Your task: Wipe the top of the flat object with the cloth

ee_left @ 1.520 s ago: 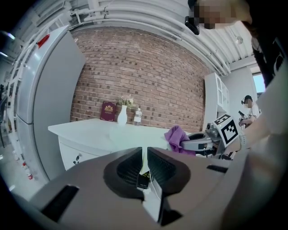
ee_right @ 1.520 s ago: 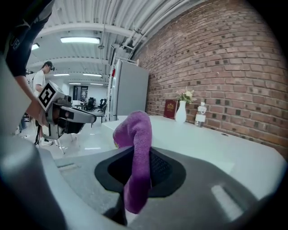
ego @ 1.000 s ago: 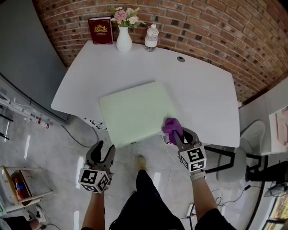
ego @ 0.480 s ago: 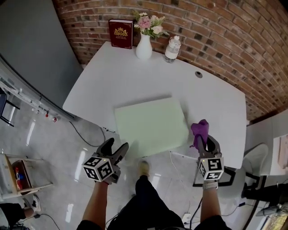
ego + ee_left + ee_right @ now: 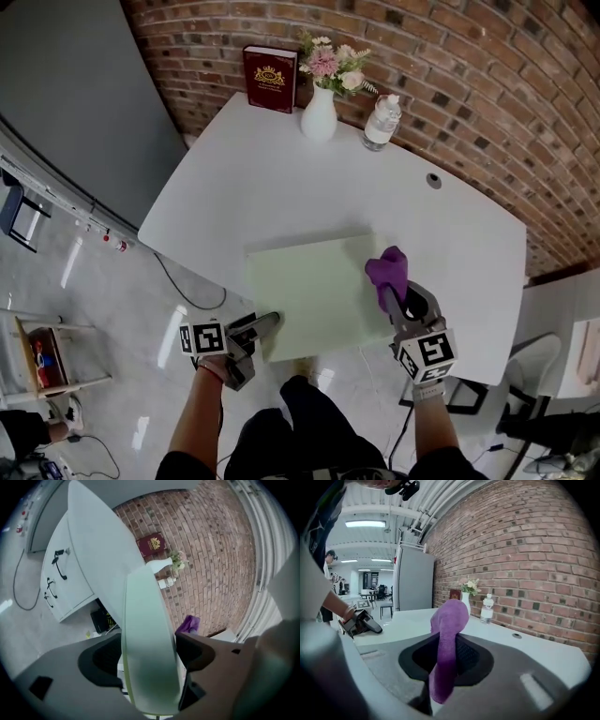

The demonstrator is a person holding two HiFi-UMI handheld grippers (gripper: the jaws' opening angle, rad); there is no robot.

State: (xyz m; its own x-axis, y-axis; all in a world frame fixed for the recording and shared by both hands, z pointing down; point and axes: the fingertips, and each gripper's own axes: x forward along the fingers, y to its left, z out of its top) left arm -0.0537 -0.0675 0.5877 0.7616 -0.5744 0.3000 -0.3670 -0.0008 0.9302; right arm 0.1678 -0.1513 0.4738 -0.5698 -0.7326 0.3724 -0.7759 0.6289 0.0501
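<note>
The flat object is a pale green board lying on the near part of the white table. My right gripper is shut on a purple cloth, which bunches up over the board's right side. In the right gripper view the cloth stands up between the jaws of that gripper. My left gripper is at the board's near left corner. Its jaws have just been opening, and the board's edge runs between them, with the left gripper turned on its side.
A red book, a white vase of flowers and a water bottle stand along the table's far edge by the brick wall. A cable hole sits at the right. Grey floor with a cable lies to the left.
The right gripper has carried the cloth from the board's near right edge up over its right side. The left gripper has rolled, reached the board's near left corner and opened around its edge.
</note>
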